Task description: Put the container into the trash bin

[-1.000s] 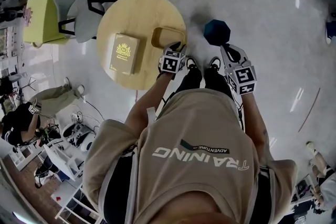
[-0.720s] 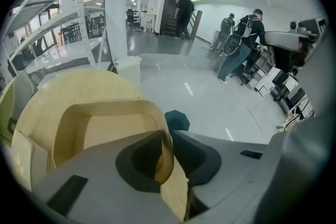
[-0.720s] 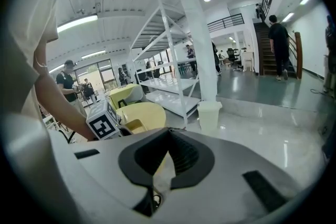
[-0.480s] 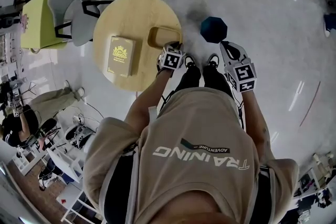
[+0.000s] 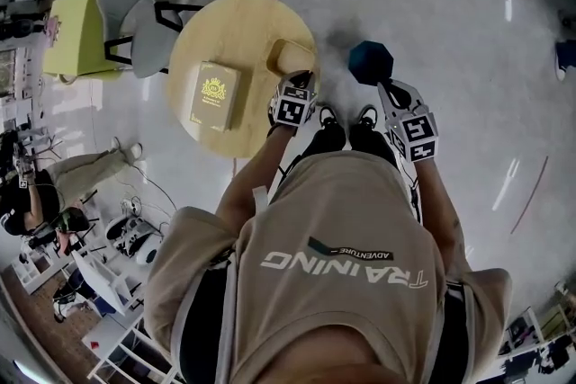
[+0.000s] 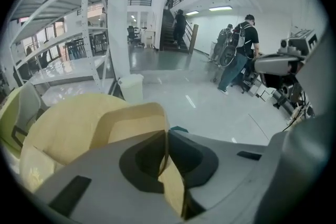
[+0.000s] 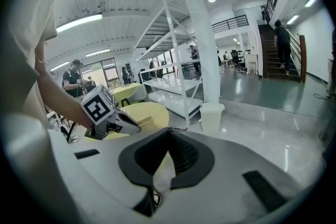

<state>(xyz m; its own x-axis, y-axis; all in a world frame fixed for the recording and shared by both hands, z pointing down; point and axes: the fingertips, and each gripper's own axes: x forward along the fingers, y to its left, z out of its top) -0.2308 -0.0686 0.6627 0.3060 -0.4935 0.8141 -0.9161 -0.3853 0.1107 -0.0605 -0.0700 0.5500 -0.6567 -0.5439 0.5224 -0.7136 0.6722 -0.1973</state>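
The container (image 5: pixel 290 56) is a shallow tan paper tray at the right edge of the round wooden table (image 5: pixel 225 27). My left gripper (image 5: pixel 300 80) has its near wall between the jaws, which are closing on it. In the left gripper view the thin wall (image 6: pixel 131 123) is pinched between the pads of that gripper (image 6: pixel 167 135) and the tray tilts up. The trash bin (image 5: pixel 371 60) is a dark teal tub on the floor just right of the table. My right gripper (image 5: pixel 389 87) hovers near the bin; its jaws (image 7: pixel 169 129) are shut with nothing between them.
A yellow box (image 5: pixel 214 93) lies on the table's left half. Chairs (image 5: pixel 135 18) stand behind the table. A white bin (image 7: pixel 211 115) stands by a pillar (image 6: pixel 119 13) and white shelving (image 7: pixel 173 60). People are near the stairs (image 6: pixel 239 50). The person's feet (image 5: pixel 346 126) are beside the table.
My left gripper's jaws have closed onto the container's near wall and lifted it slightly off the table, tilting it. The right gripper has stayed in place.
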